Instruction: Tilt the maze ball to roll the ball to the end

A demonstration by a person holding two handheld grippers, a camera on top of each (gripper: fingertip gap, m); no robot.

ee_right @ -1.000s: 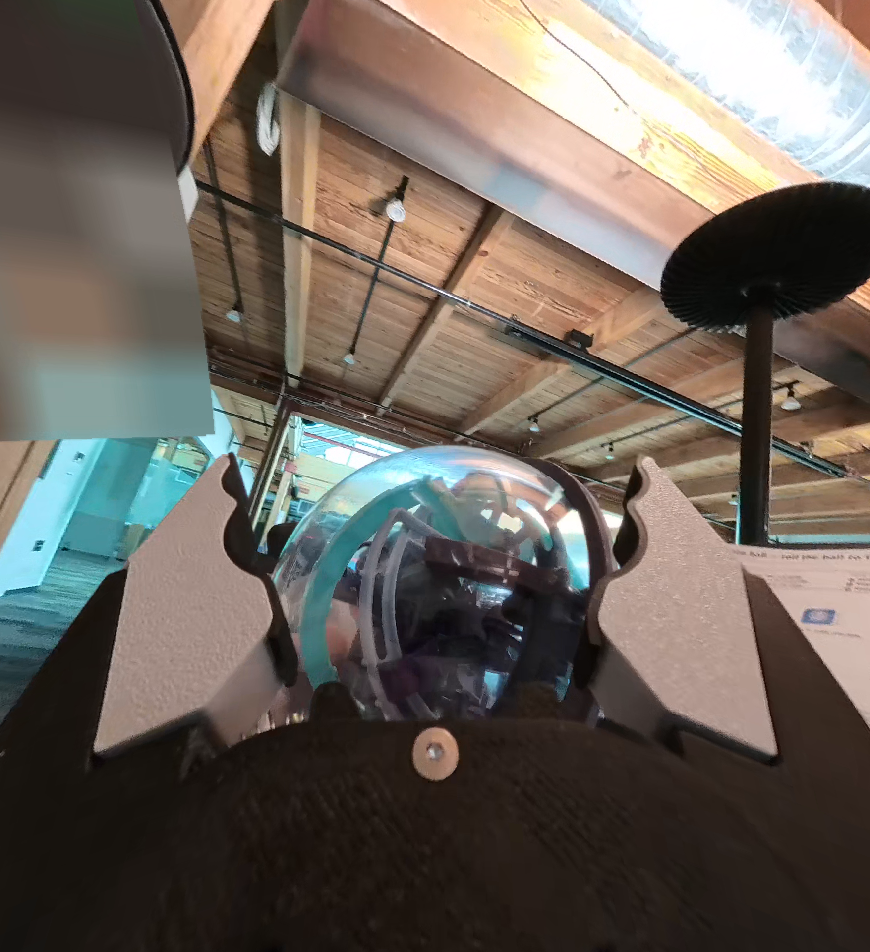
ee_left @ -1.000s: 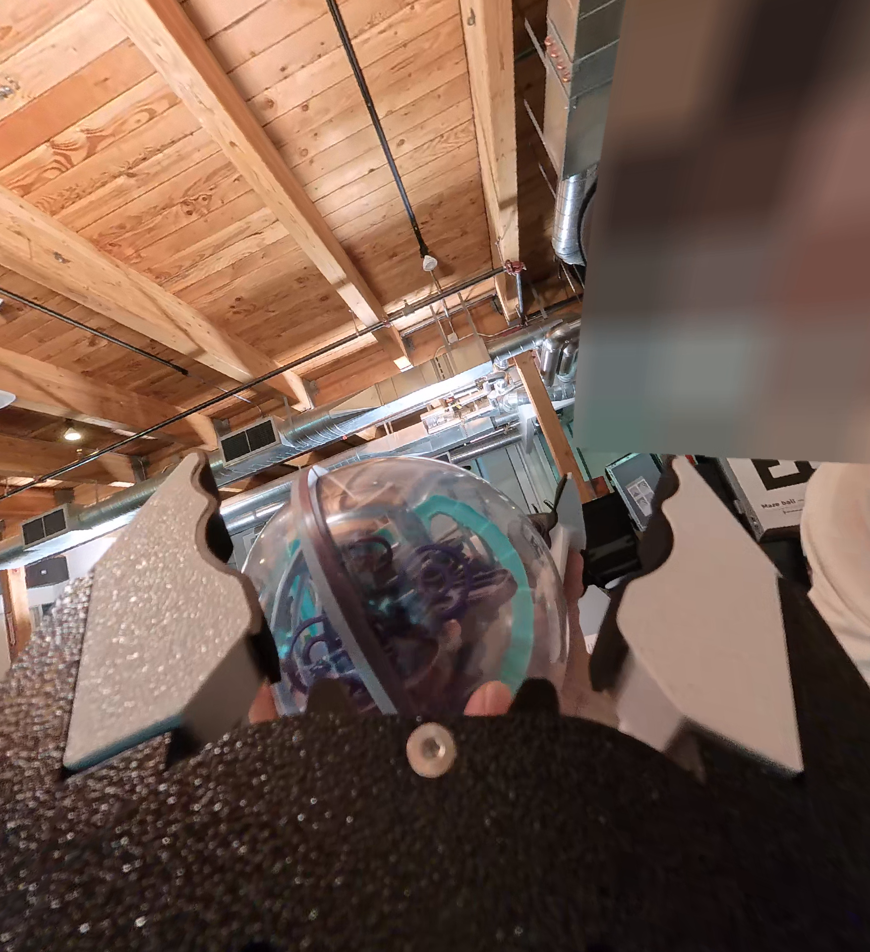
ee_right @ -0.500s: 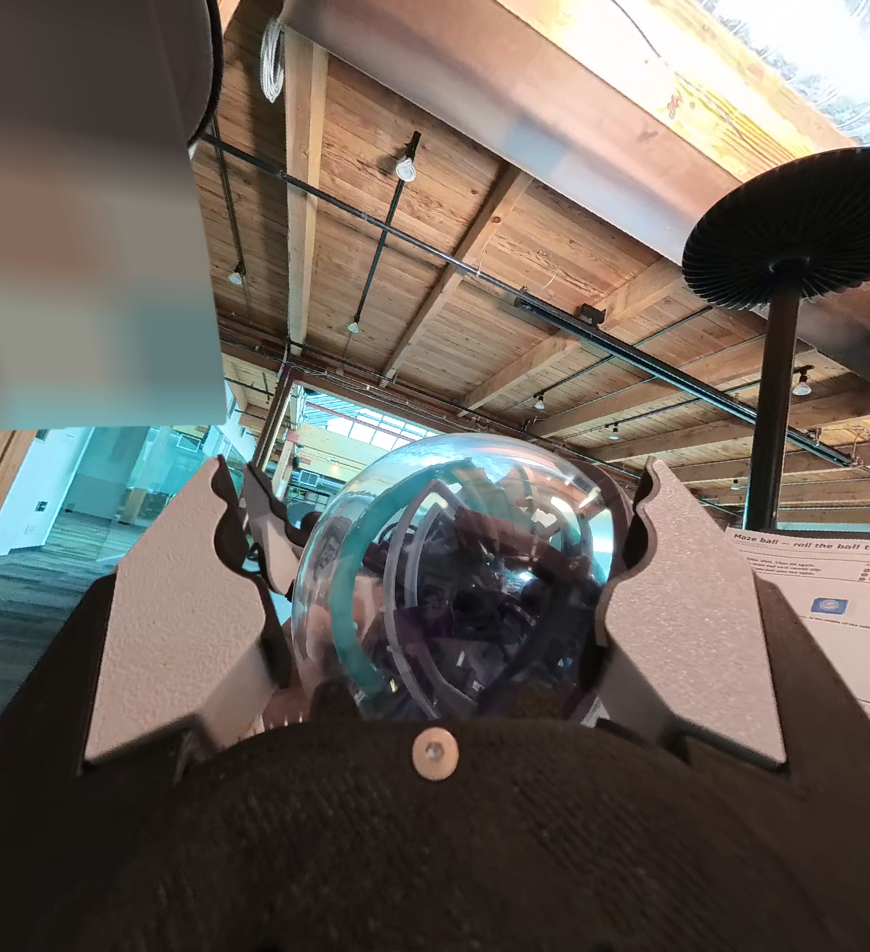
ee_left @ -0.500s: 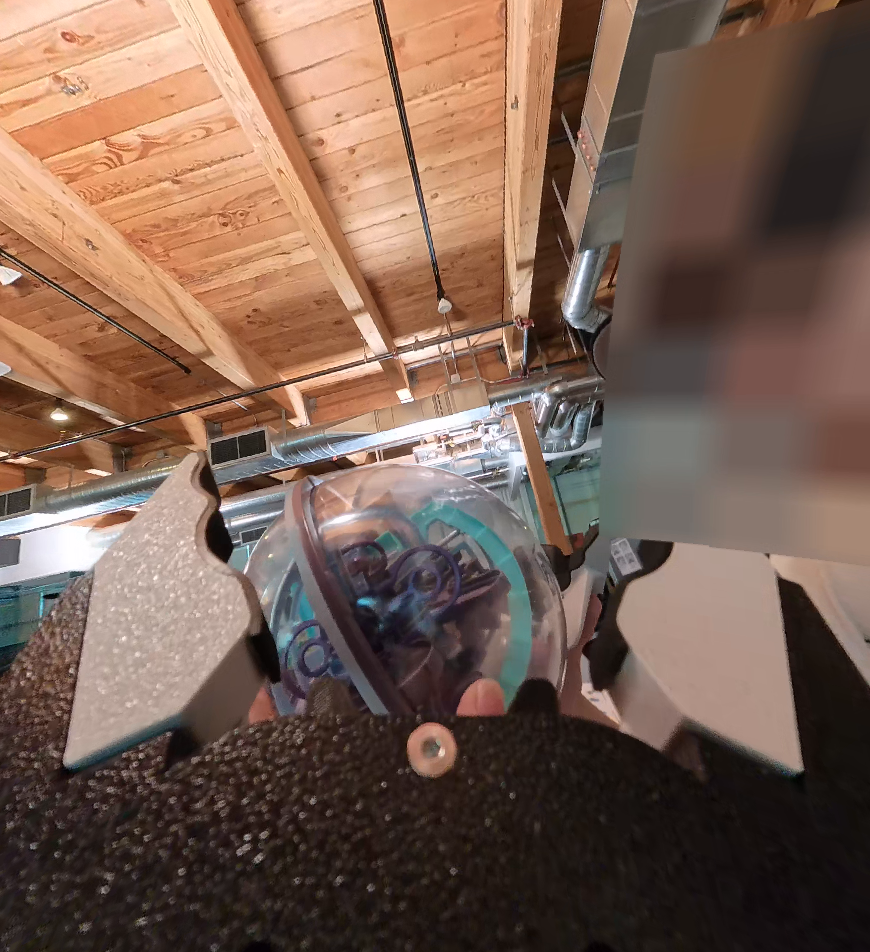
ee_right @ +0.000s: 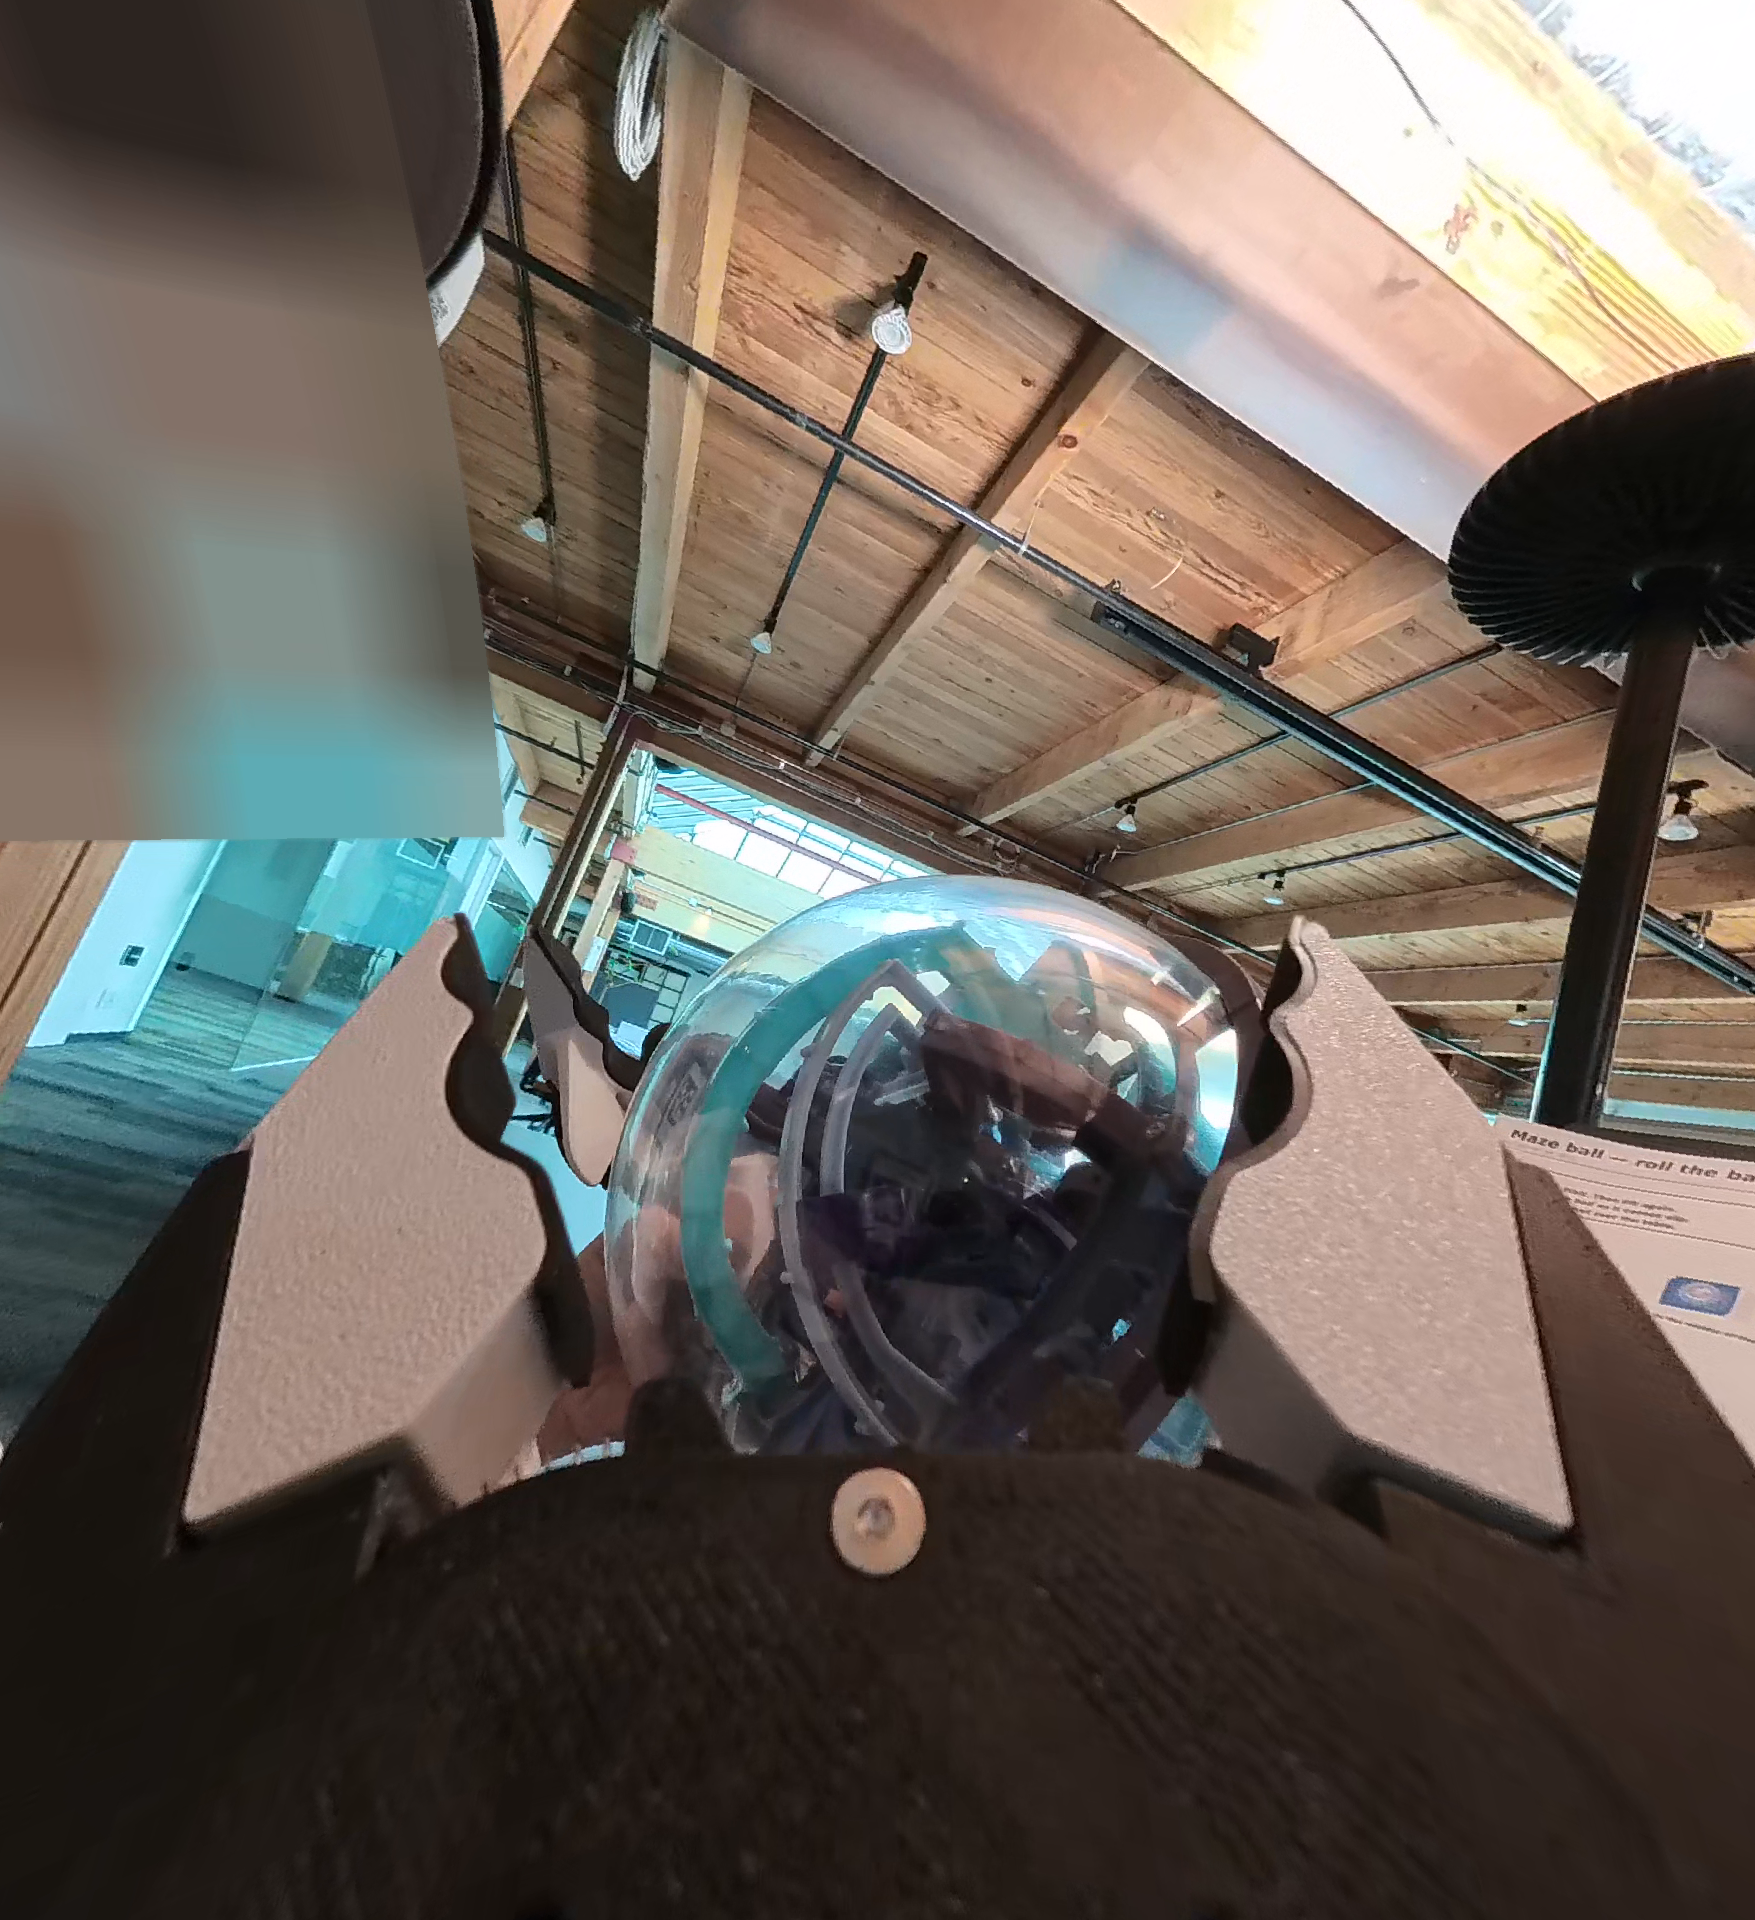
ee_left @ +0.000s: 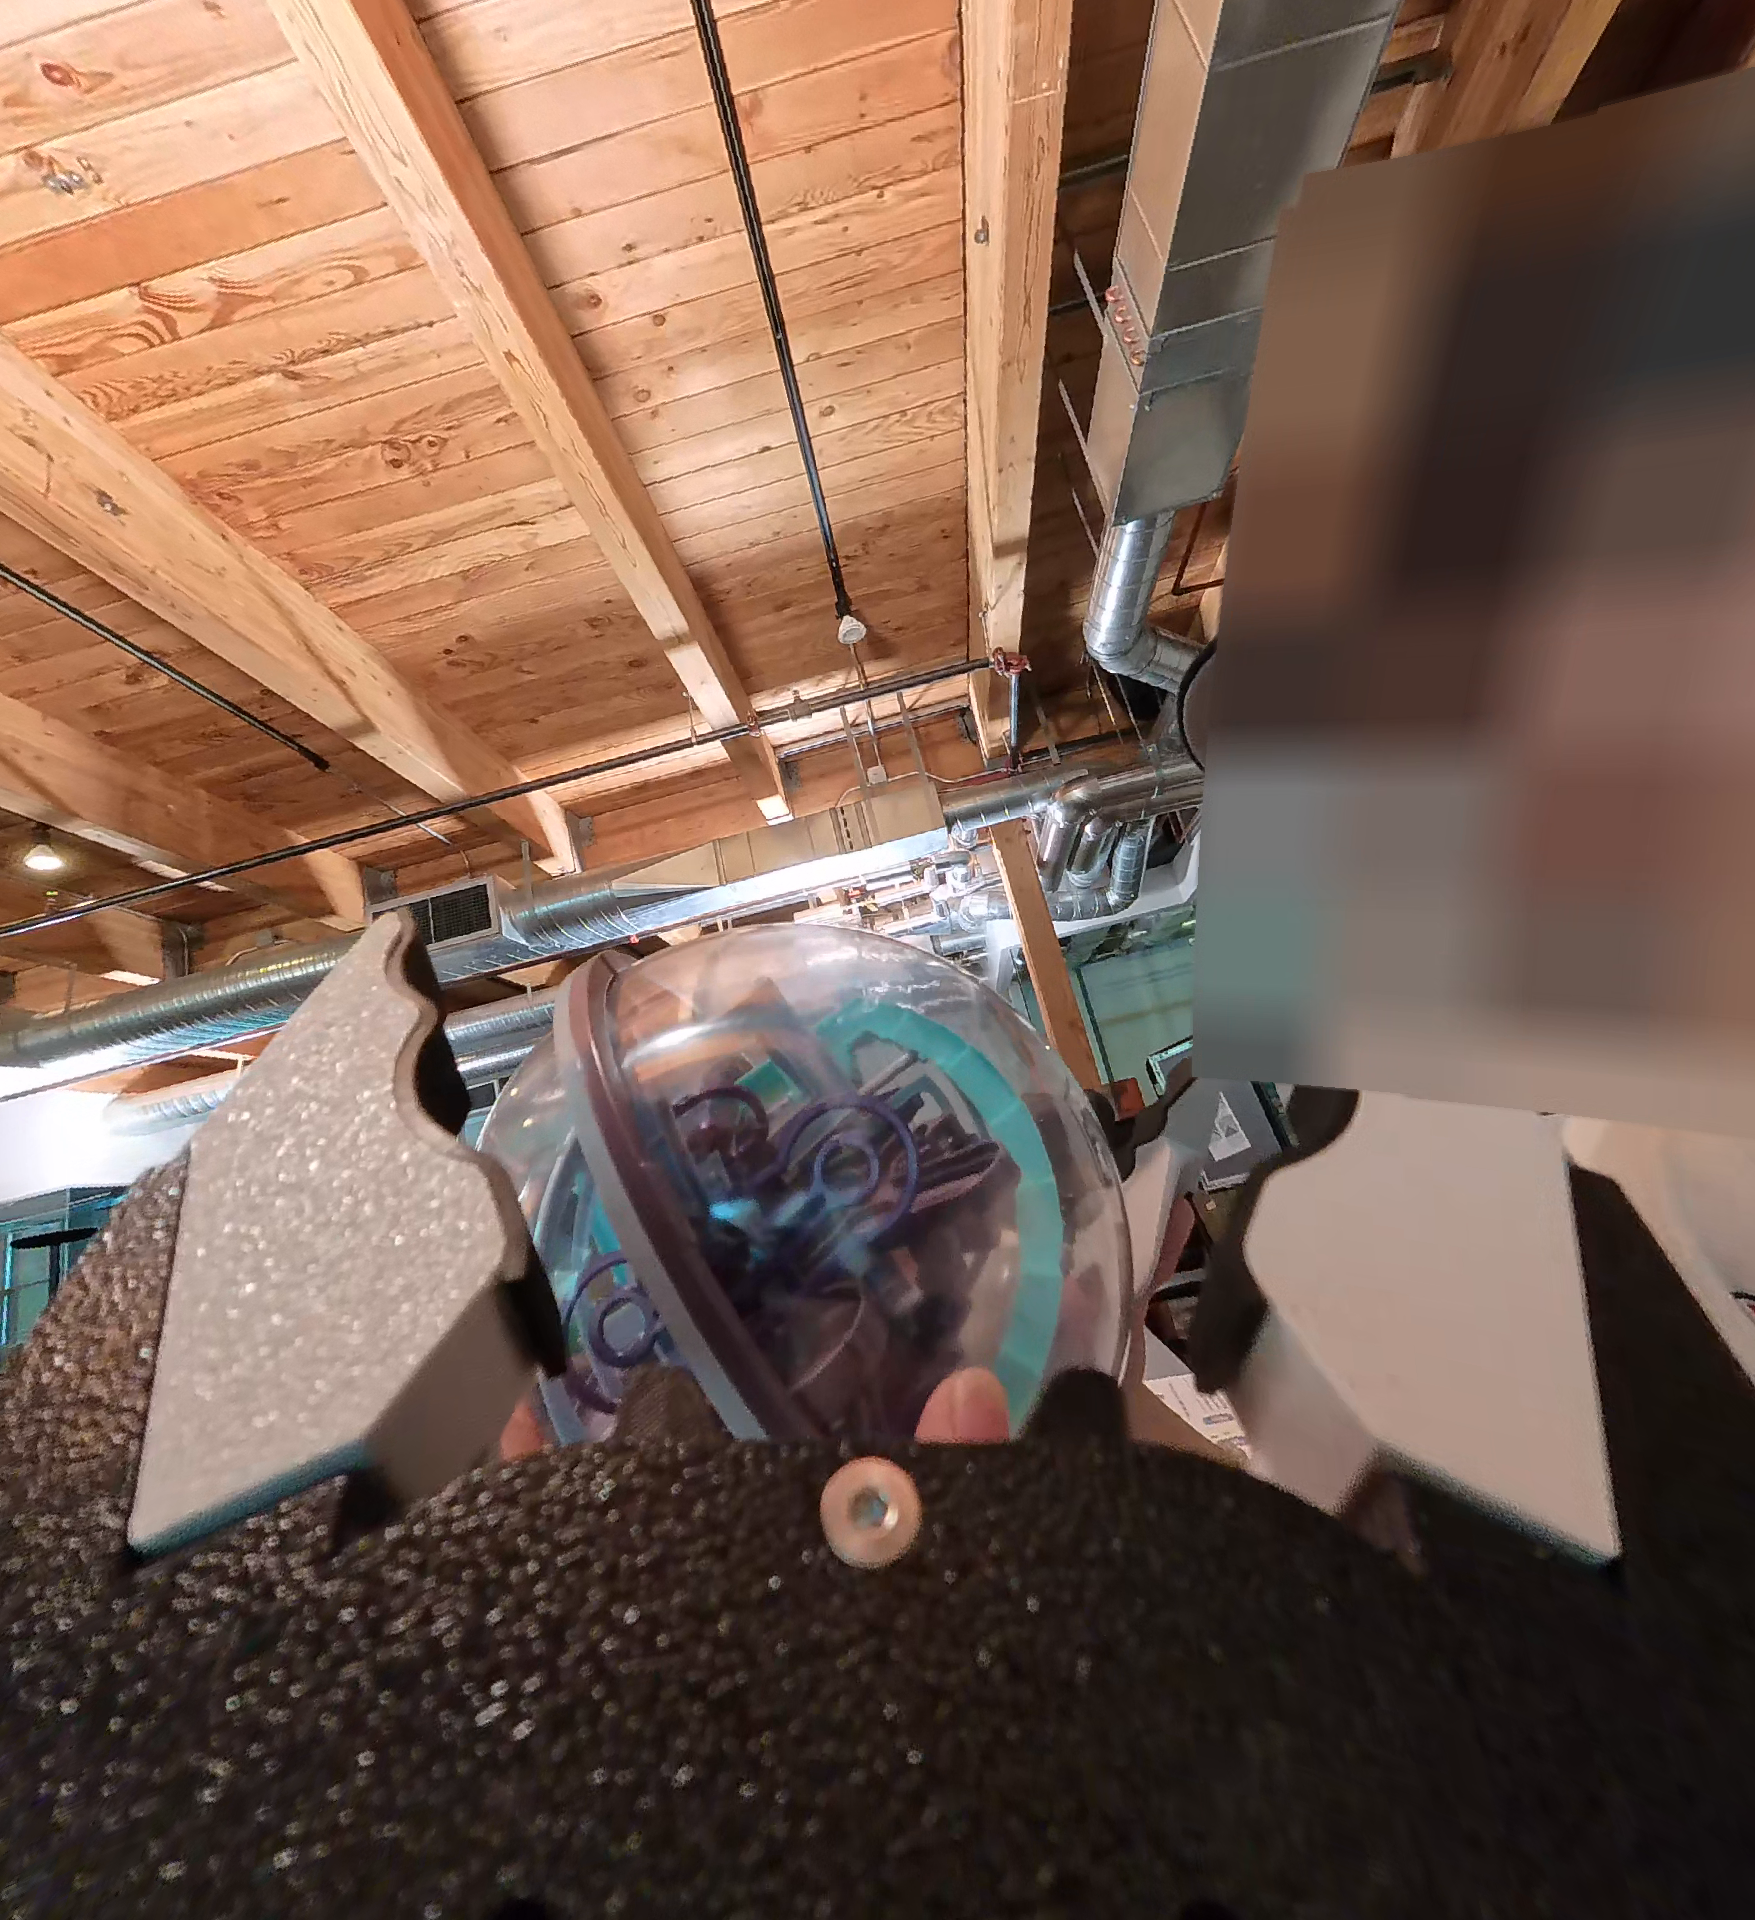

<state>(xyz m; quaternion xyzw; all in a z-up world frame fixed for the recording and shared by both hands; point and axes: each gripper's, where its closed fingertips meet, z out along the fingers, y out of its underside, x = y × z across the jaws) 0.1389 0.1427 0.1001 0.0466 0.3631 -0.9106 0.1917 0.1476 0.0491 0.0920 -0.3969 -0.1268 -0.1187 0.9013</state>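
Maze ball held aloft under wooden ceiling, between both grippers. Left gripper: fingers spread, left finger against sphere, right one apart. Right gripper: right finger touching, left perhaps just clear. Fingertip beneath sphere.

wood-beam ceiling | silver ducts | black floor lamp

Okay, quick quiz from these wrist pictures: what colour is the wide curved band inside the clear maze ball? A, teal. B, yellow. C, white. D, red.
A: a teal band arcs inside the clear maze ball, and the right wrist view shows it too.
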